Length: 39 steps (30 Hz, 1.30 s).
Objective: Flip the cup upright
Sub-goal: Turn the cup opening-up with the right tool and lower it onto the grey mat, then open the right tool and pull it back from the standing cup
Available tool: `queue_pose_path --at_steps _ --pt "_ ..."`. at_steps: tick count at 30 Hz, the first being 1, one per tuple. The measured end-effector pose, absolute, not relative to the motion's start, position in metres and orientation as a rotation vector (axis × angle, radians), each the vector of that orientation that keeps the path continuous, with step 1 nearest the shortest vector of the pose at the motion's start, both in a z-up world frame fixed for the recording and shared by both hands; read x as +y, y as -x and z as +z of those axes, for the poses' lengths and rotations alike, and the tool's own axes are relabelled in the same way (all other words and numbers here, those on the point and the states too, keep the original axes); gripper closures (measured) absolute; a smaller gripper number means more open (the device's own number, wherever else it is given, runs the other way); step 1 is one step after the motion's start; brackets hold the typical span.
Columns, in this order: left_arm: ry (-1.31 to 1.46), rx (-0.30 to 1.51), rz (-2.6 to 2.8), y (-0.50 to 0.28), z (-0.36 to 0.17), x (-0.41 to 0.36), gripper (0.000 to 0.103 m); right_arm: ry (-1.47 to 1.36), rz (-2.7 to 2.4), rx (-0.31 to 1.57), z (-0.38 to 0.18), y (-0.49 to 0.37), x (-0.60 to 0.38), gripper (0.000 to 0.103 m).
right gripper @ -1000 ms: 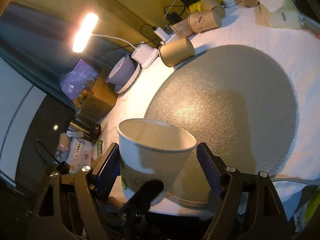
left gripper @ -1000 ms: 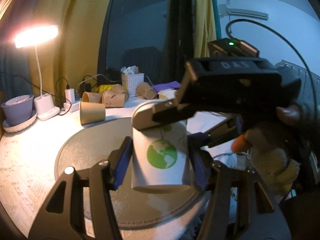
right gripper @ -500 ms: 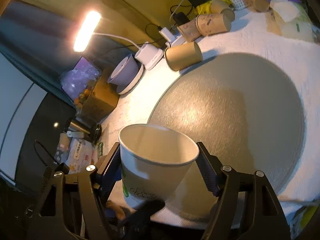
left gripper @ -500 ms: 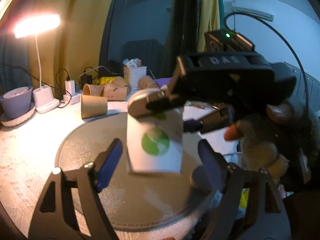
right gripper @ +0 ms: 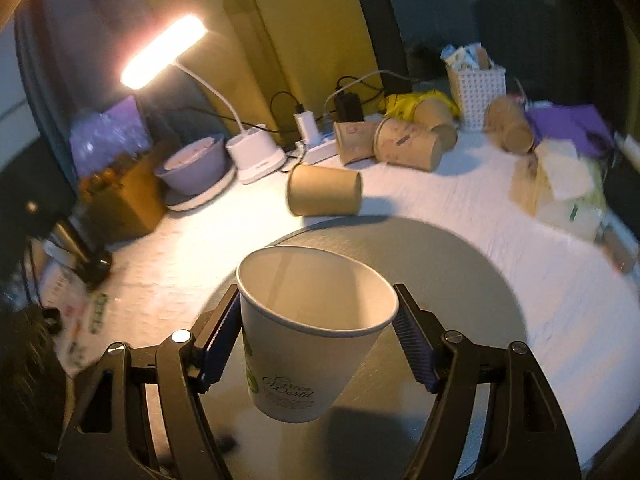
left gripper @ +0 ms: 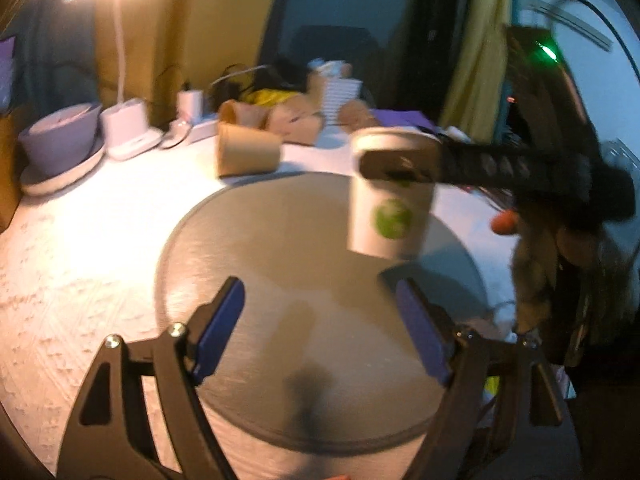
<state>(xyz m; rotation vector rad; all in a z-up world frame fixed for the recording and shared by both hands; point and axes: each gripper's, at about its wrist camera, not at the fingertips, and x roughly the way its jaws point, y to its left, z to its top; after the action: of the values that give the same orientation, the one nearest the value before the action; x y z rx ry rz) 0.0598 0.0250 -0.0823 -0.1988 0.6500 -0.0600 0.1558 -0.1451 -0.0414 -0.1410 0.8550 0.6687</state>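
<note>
A white paper cup with a green globe logo (right gripper: 308, 344) sits mouth-up between the blue pads of my right gripper (right gripper: 318, 336), which is shut on it just below the rim. The cup hangs above a round grey mat (right gripper: 480, 304). In the left wrist view the same cup (left gripper: 390, 204) is held in the air over the mat (left gripper: 280, 280), with a dark finger of the right gripper (left gripper: 400, 166) across its upper part. My left gripper (left gripper: 320, 332) is open and empty, low and in front of the cup, apart from it.
A brown paper cup (right gripper: 324, 196) lies on its side at the mat's far edge. More brown cups (right gripper: 408, 144), a white basket (right gripper: 476, 88), a lit desk lamp (right gripper: 164, 52), a purple bowl (right gripper: 196, 164) and chargers line the back. Boxes (right gripper: 560, 184) stand at the right.
My left gripper opened, let go of the cup and drew back. The right gripper kept the cup and swung so the view is more level, with the cup's mouth up.
</note>
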Motion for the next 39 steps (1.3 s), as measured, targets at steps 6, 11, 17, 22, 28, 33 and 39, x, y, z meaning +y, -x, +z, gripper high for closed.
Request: queue_pose_path --at_steps 6,11,17,22,28,33,39 --pt "0.256 0.685 0.022 -0.073 -0.087 0.048 0.024 0.261 0.589 0.789 -0.054 -0.166 -0.141 0.027" --pt "0.282 0.717 0.054 -0.083 -0.094 0.058 0.024 0.335 0.566 0.728 -0.061 -0.163 -0.137 0.027" --pt "0.291 0.723 0.058 -0.083 -0.095 0.058 0.024 0.382 0.562 0.680 -0.064 -0.154 -0.132 0.027" --pt "0.289 0.716 0.056 -0.079 -0.092 0.055 0.024 0.403 0.560 0.671 -0.069 -0.143 -0.133 0.027" --pt "0.275 0.706 0.056 -0.073 -0.088 0.048 0.024 0.411 0.550 0.672 -0.070 -0.132 -0.137 0.027" --pt "0.260 0.692 0.064 -0.065 -0.083 0.042 0.023 0.412 0.547 0.663 -0.066 -0.122 -0.142 0.027" --pt "0.253 0.675 0.064 -0.052 -0.078 0.034 0.013 0.399 0.548 0.666 -0.061 -0.108 -0.149 0.027"
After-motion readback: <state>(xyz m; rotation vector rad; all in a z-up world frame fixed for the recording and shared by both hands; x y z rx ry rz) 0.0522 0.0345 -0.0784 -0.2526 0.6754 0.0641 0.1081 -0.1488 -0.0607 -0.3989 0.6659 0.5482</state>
